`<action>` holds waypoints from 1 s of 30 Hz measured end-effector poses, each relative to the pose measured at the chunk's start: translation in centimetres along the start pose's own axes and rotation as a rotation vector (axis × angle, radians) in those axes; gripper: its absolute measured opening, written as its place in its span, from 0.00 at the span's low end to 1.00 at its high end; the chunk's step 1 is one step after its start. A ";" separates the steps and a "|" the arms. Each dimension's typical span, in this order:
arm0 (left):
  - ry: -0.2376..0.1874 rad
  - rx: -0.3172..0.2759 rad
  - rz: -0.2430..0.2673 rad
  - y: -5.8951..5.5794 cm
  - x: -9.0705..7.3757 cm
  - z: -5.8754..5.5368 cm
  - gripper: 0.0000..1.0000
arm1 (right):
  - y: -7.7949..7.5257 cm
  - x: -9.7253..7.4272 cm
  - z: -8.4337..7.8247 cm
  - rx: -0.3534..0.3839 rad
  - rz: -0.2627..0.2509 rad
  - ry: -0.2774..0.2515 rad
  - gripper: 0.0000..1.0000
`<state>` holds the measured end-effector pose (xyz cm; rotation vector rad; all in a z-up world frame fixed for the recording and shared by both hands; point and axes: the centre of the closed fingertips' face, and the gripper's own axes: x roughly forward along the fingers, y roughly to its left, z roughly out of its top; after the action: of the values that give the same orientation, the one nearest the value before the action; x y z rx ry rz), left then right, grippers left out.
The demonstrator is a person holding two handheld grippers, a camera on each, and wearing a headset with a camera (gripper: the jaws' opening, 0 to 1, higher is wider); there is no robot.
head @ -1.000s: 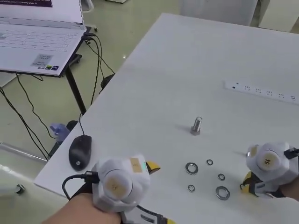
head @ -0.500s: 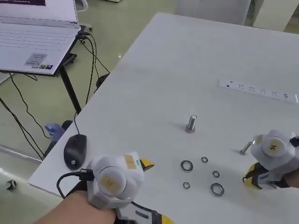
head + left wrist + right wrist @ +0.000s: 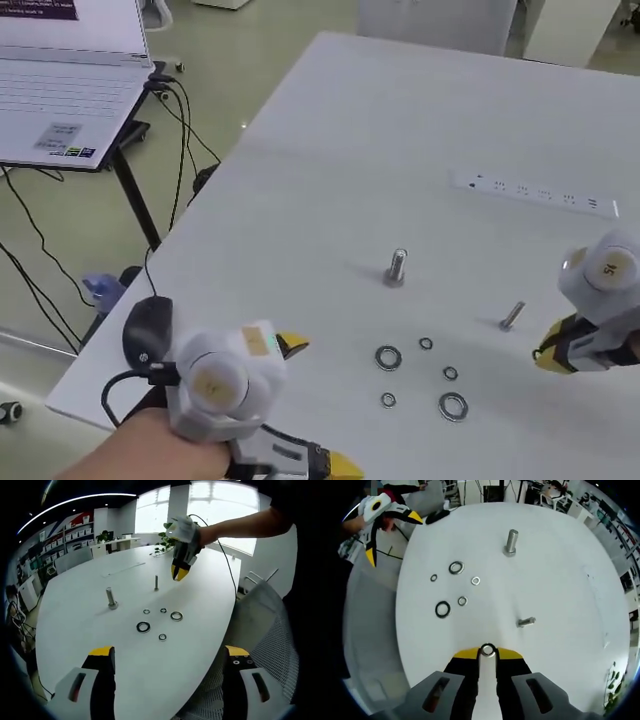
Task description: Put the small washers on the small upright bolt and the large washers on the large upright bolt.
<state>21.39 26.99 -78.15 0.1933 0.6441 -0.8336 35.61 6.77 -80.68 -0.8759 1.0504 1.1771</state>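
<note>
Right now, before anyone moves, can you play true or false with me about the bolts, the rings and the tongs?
The left tongs are wide open. True.
The big bolt is lying on its side. False: it stands upright.
The right tongs are pinching a small washer. True.
Only two washers lie loose on the table. False: five lie there, two big and three small.
</note>
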 end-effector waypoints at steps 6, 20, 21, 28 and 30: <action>-0.001 0.001 0.001 -0.1 0.1 0.1 0.90 | -1.5 -1.1 0.8 -0.004 -0.019 -0.004 0.12; -0.007 -0.016 0.000 0.1 0.1 0.3 0.89 | -4.4 -0.7 2.8 -0.023 -0.056 0.006 0.12; -0.006 -0.019 -0.002 0.1 0.1 0.3 0.89 | -4.6 -0.6 2.8 -0.023 -0.059 0.007 0.12; -0.002 -0.015 -0.003 0.1 0.2 0.3 0.89 | -5.2 0.2 2.8 -0.027 -0.053 0.022 0.12; -0.001 -0.021 -0.007 0.0 0.3 0.2 0.89 | -5.4 0.5 2.7 -0.025 -0.052 0.033 0.12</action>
<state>21.64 26.77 -78.14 0.1714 0.6527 -0.8333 41.41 8.42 -80.36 -0.9395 1.0361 1.1376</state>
